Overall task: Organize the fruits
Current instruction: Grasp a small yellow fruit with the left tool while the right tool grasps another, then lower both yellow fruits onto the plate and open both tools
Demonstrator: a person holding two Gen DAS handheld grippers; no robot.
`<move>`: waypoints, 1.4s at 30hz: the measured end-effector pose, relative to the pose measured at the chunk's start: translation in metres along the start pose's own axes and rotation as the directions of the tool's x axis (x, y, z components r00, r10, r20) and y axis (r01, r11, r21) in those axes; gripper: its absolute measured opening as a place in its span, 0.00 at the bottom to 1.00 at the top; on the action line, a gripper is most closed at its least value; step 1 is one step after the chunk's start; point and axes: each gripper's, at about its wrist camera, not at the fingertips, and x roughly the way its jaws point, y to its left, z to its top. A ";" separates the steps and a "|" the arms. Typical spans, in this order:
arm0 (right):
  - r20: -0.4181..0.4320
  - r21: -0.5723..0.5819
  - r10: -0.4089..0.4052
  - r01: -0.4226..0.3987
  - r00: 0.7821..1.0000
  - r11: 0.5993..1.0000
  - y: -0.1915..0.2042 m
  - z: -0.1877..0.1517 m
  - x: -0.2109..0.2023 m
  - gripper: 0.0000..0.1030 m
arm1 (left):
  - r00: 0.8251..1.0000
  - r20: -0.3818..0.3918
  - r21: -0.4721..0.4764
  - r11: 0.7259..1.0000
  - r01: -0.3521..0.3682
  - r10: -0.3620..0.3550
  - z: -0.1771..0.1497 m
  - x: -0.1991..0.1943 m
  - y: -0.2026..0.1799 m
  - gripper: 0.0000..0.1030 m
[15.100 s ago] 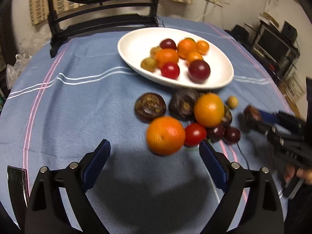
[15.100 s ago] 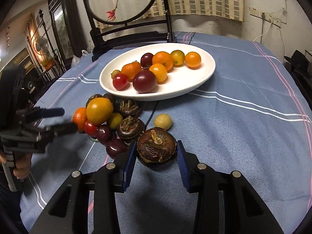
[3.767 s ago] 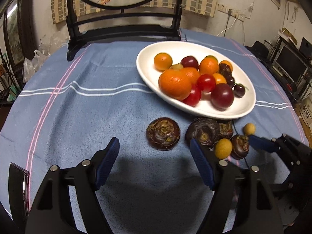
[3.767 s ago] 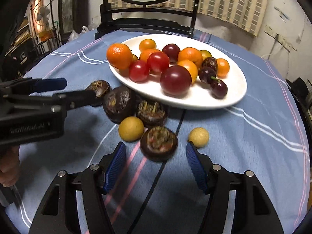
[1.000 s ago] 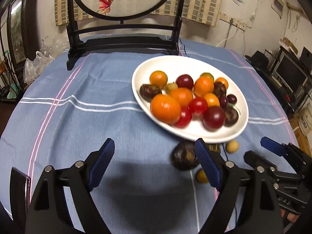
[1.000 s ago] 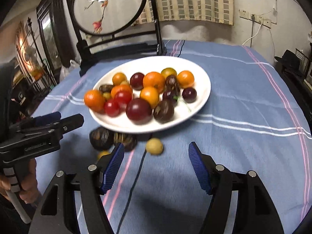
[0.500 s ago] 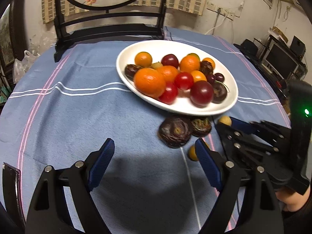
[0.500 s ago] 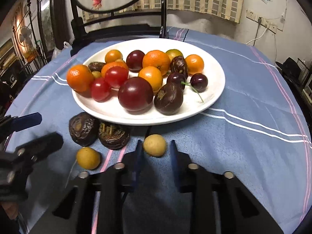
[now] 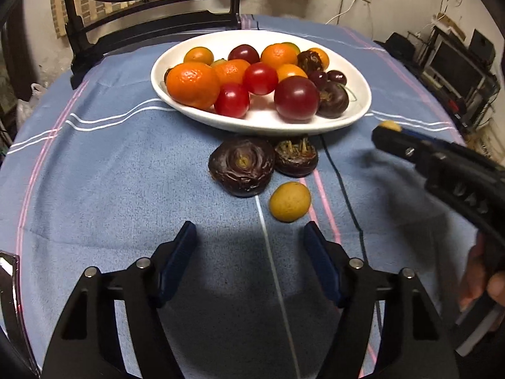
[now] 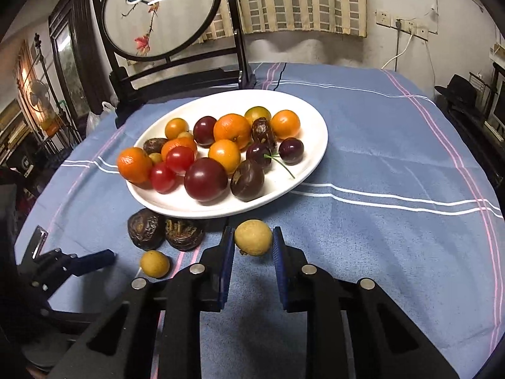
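Across the bench (image 10: 394, 164) a blue striped cloth carries a white plate (image 10: 315, 145) of fruit; a dark chair (image 10: 176, 75) stands behind. My right hand-held gripper (image 10: 253, 246) is clamped on a small yellow fruit (image 10: 253, 237) beside the plate. My left hand-held gripper (image 9: 249, 249) is closing, empty, just short of another yellow fruit (image 9: 289, 201).

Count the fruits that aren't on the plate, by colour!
Brown fruits: 2
Yellow fruits: 2 (one is held in the right tongs)
Total: 4
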 end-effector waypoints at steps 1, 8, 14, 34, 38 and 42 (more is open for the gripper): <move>0.003 0.009 0.012 -0.012 1.000 1.000 -0.002 0.000 -0.002 0.24 | 1.000 0.001 0.003 1.000 -0.011 0.011 0.001 0.000 -0.003 0.63; 0.020 0.031 0.035 -0.036 0.999 0.999 -0.007 0.003 -0.010 0.24 | 1.000 -0.023 -0.046 0.999 -0.022 0.021 0.013 0.006 -0.016 0.59; 0.013 0.031 0.051 -0.051 0.999 0.998 -0.005 0.003 -0.009 0.24 | 0.998 -0.012 -0.080 0.994 -0.068 0.067 0.019 0.008 -0.020 0.30; 0.068 -0.016 0.130 -0.129 0.989 0.992 0.016 0.013 -0.017 0.24 | 0.994 0.097 -0.061 0.997 0.050 -0.044 0.063 -0.045 0.018 0.25; 0.078 -0.062 0.100 -0.095 0.992 0.994 0.025 0.037 -0.008 0.24 | 0.990 0.134 -0.049 0.998 0.039 -0.032 0.100 -0.041 0.022 0.25; 0.081 -0.085 0.094 -0.087 0.992 0.993 0.032 0.060 0.013 0.24 | 0.990 0.144 -0.054 0.998 0.024 -0.016 0.130 -0.023 0.027 0.25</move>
